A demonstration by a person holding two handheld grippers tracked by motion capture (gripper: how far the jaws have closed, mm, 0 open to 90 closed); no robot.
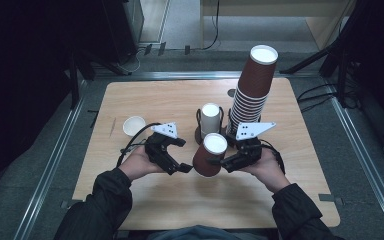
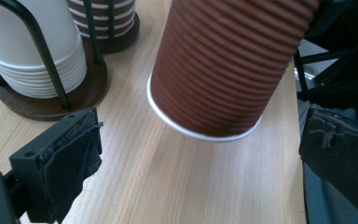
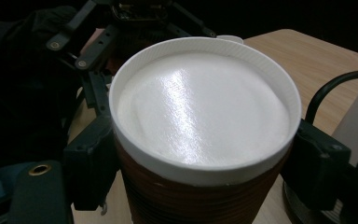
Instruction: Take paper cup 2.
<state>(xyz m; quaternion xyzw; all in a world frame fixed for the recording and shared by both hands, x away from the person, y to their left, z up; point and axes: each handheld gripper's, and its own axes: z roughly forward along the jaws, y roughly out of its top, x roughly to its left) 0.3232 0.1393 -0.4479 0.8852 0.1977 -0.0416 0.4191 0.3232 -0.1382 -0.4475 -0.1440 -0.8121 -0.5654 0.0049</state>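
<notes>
White cup (image 1: 133, 125) sits upright and alone at roughly 9 o'clock on the wooden table (image 1: 290, 200), open end up, well clear of everything else. Left gripper (image 1: 184, 168) is just past it toward centre, held low at about 7 o'clock; jaws are spread wide with nothing between them, and in the left gripper view both black pads (image 2: 72, 161) stand apart with bare tabletop in the gap. The brown ribbed cup (image 1: 209, 156) is directly ahead of that gripper, near table centre, upside down with its white base up, tilted, and its white rim looks lifted off the table surface. Behind it at 12 o'clock is a rack of stacked white cups (image 1: 210, 118) on a dark round base with black wire uprights. Right gripper (image 1: 219, 163) comes in from about 5 o'clock and has the brown ribbed cup clamped: in the right gripper view a jaw presses each side of the ribbed wall just below the white base (image 3: 203, 112). Tall stack of brown cups (image 1: 252, 87) stands at 1 o'clock, inverted, leaning slightly, just behind the right gripper. The person's dark sleeves (image 1: 107, 200) enter from 6 o'clock.
</notes>
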